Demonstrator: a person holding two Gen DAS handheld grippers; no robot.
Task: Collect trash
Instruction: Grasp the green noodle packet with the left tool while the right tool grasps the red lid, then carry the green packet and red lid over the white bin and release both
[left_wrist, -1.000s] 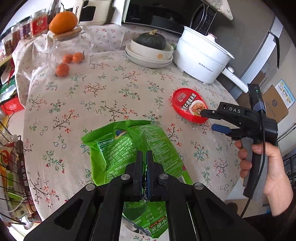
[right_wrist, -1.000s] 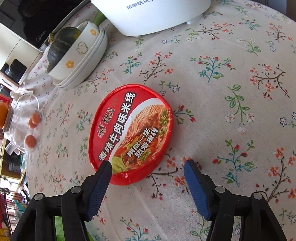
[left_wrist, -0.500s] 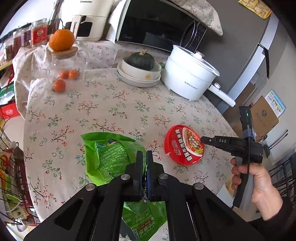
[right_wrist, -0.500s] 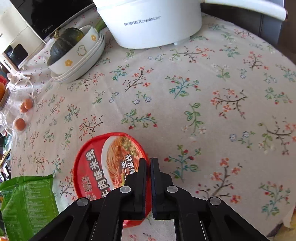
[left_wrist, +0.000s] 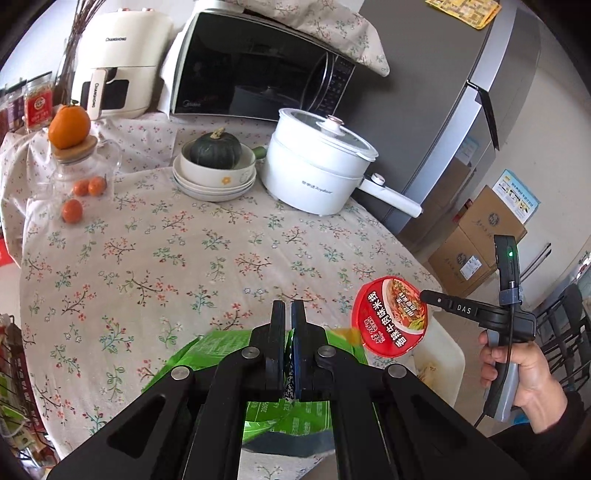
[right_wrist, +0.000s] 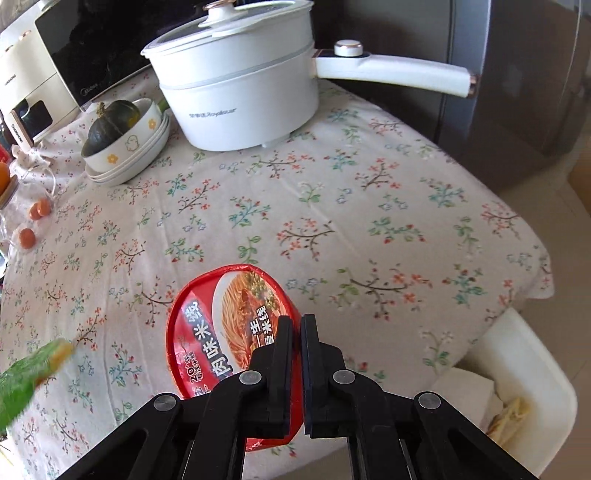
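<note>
My left gripper (left_wrist: 288, 309) is shut on a green snack bag (left_wrist: 207, 356), which hangs lifted above the front of the floral table (left_wrist: 184, 251). My right gripper (right_wrist: 295, 324) is shut on the rim of a red noodle-cup lid (right_wrist: 221, 325), held tilted in the air past the table's near right edge; the left wrist view shows that lid (left_wrist: 391, 317) pinched by the right gripper (left_wrist: 423, 294), with a hand on its handle. A white bin (right_wrist: 517, 384) with scraps inside stands on the floor below the table's right edge, and its corner (left_wrist: 439, 362) shows under the lid.
A white electric pot (left_wrist: 317, 173) with a long handle stands at the back right. Stacked bowls hold a dark squash (left_wrist: 216, 149). A glass jar (left_wrist: 79, 173) with oranges is at the back left. A microwave (left_wrist: 255, 74), an air fryer and a grey fridge (left_wrist: 461, 110) stand behind.
Both grippers have risen and pulled back from the table. The green bag left the cloth. The red lid came up off the table and moved right, over the bin.
</note>
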